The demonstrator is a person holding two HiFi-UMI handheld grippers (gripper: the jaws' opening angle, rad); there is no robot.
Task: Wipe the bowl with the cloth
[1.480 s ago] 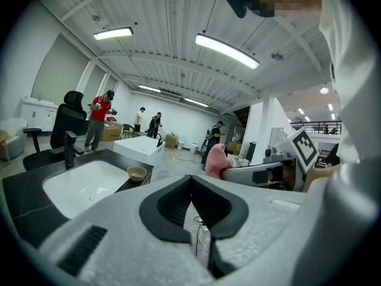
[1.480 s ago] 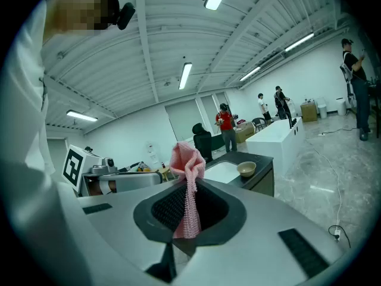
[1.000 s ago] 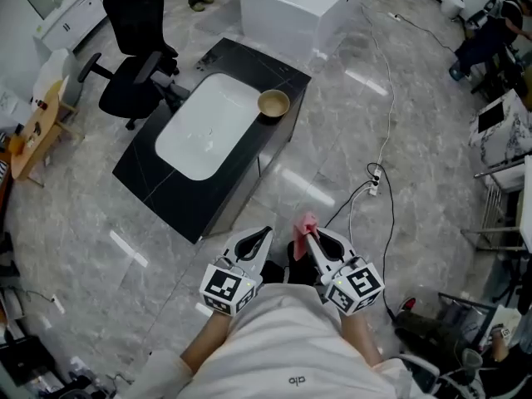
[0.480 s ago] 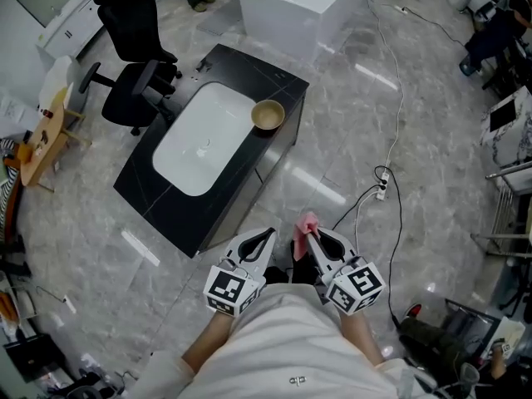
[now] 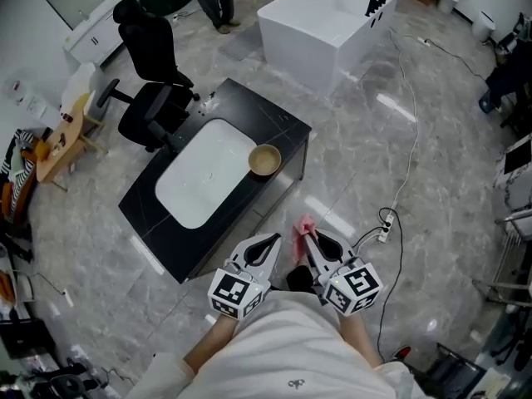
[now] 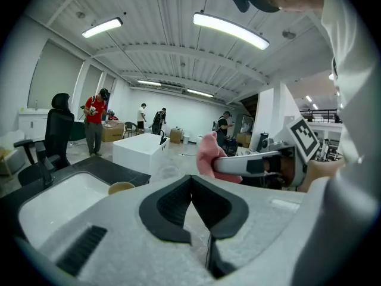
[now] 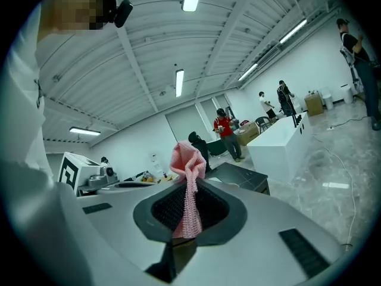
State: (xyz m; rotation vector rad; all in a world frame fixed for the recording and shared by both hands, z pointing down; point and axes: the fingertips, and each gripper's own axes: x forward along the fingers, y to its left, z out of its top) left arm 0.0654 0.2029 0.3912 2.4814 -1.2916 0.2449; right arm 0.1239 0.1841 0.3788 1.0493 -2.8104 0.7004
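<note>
A tan bowl (image 5: 264,160) stands on the black counter (image 5: 283,131), at the right edge of the white sink basin (image 5: 204,181). It also shows small in the left gripper view as the bowl (image 6: 121,187). My right gripper (image 5: 308,233) is shut on a pink cloth (image 5: 305,225), whose bunched end sticks up past the jaws as the pink cloth (image 7: 187,180). My left gripper (image 5: 273,241) is shut with nothing in it. Both are held close to my body, well short of the counter.
A black office chair (image 5: 150,98) stands at the counter's far left. A white tub (image 5: 324,23) sits beyond it. A power strip and cables (image 5: 384,219) lie on the marble floor to the right. Several people (image 6: 94,118) stand in the background.
The view has shifted: the counter and bowl now sit lower in the head view and nearer to the grippers. Both grippers keep their pose, the cloth still held.
</note>
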